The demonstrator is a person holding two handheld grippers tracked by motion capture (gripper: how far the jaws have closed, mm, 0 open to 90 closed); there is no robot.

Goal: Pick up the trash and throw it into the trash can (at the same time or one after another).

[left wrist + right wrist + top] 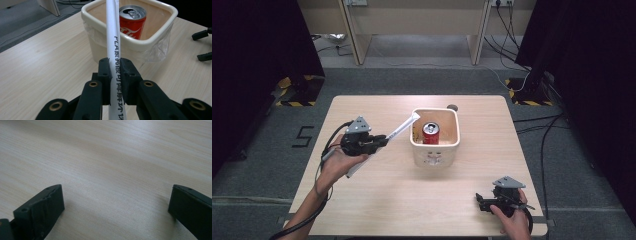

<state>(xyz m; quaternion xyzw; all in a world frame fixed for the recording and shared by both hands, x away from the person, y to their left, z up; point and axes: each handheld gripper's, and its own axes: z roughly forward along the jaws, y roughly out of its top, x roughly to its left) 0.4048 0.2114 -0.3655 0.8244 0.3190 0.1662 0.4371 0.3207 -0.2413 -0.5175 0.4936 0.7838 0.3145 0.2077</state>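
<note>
Currently: my left gripper clenched on a white wrapped stick.
Stick slants over the tub's left rim; red can inside. Right gripper released, near the tabletop's front-right corner.

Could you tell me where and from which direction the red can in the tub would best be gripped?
Probably from straight above, jaws closing across the upper body just under the rim. The red can stands upright inside the cream tub, whose walls block any sideways approach. The open right gripper is free; the left gripper holds the wrapped straw.
</note>
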